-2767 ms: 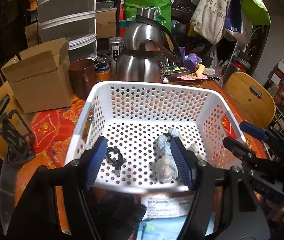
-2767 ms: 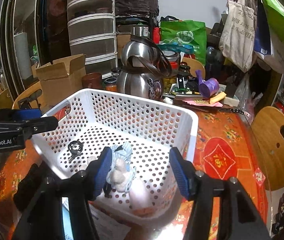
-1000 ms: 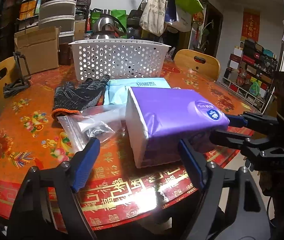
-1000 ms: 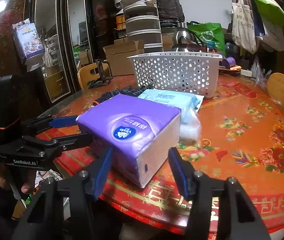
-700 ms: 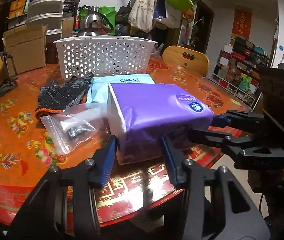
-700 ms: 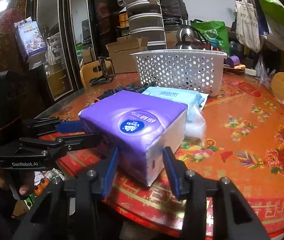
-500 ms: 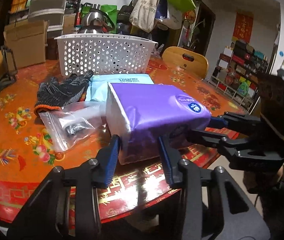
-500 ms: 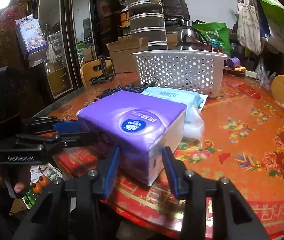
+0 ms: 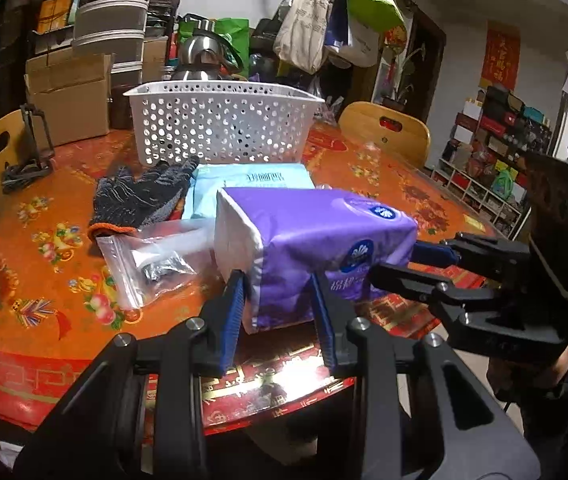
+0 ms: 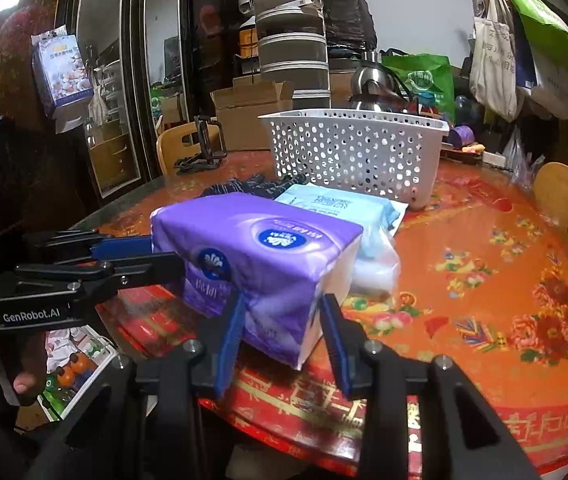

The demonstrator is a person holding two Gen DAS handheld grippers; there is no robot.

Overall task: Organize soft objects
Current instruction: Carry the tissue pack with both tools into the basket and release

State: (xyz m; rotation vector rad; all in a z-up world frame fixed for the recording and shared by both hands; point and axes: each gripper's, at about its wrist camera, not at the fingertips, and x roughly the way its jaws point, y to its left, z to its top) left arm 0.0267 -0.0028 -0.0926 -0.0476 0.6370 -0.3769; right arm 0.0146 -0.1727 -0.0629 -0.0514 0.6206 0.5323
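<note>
Left wrist view: cluttered room; red floral surface [image 9: 383, 184] carrying white basket [image 9: 220, 128], glove [image 9: 140, 196]. Purple tissue pack [image 9: 315, 236] sitting near edge. Left gripper [image 9: 278, 300], right gripper [image 10: 280, 312] jaws, wider before, just closing, now pinching pack's corners.

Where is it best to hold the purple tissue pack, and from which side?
Grip the purple tissue pack at its two near corners, from the table's edge. It is wide and soft; each gripper's fingers span only a squeezed corner, as now.
</note>
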